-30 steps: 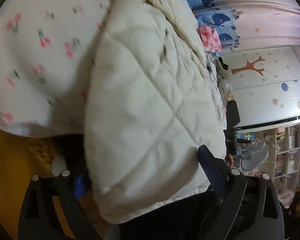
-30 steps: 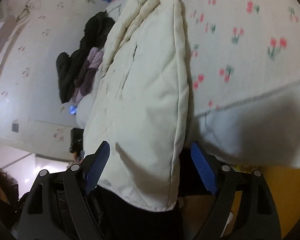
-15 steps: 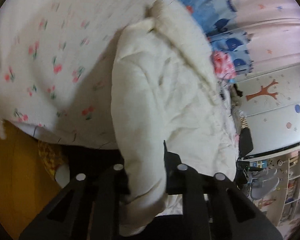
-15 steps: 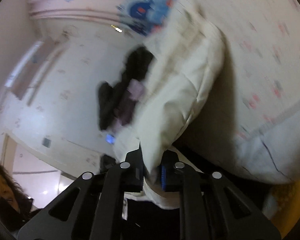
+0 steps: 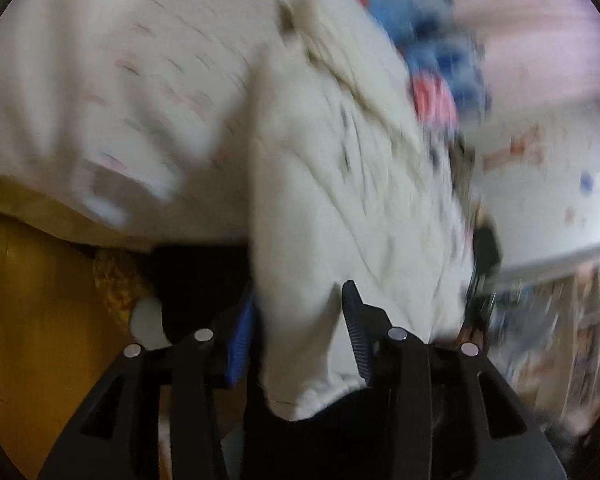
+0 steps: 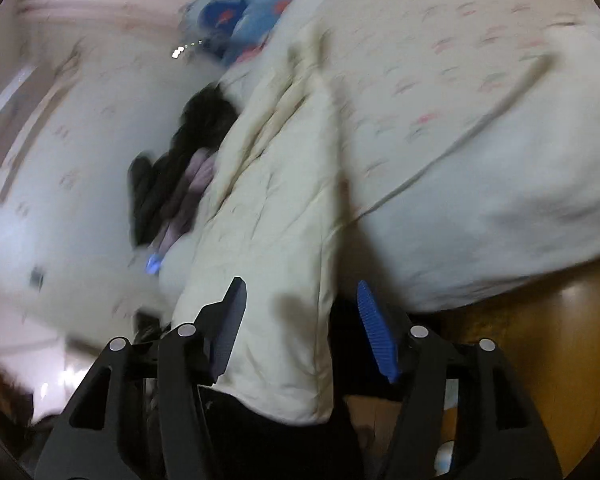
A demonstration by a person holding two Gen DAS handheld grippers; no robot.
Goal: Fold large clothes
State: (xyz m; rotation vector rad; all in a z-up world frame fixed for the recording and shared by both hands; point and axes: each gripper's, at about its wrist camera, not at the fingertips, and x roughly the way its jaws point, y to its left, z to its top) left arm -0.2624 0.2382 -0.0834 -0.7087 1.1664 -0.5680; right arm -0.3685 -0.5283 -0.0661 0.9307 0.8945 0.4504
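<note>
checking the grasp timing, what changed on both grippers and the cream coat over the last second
Both jaws went from wide open to clamped on the cream quilted coat, then have just been opening. The left gripper and right gripper now stand apart with its hem between them. The coat lies on the cherry-print bedding as before.

- The quilted coat (image 5: 340,208) is cream all over, with faint stitched lines crossing it; in the right wrist view it reads a shade more yellow (image 6: 276,240).
- The bedsheet (image 5: 112,80) is white, scattered with small pink and green marks, blurred here.
- The bed frame (image 5: 32,304) is yellow-brown wood.
- The left gripper (image 5: 296,332) is black with one blue pad; the right gripper (image 6: 304,328) is black with a ribbed blue pad.
- A heap of clothes (image 6: 180,168) is black with a dull mauve piece.
- The curtain (image 5: 540,40) is pale pink; a blue patterned cloth (image 6: 236,12) lies at the bed's far edge.
</note>
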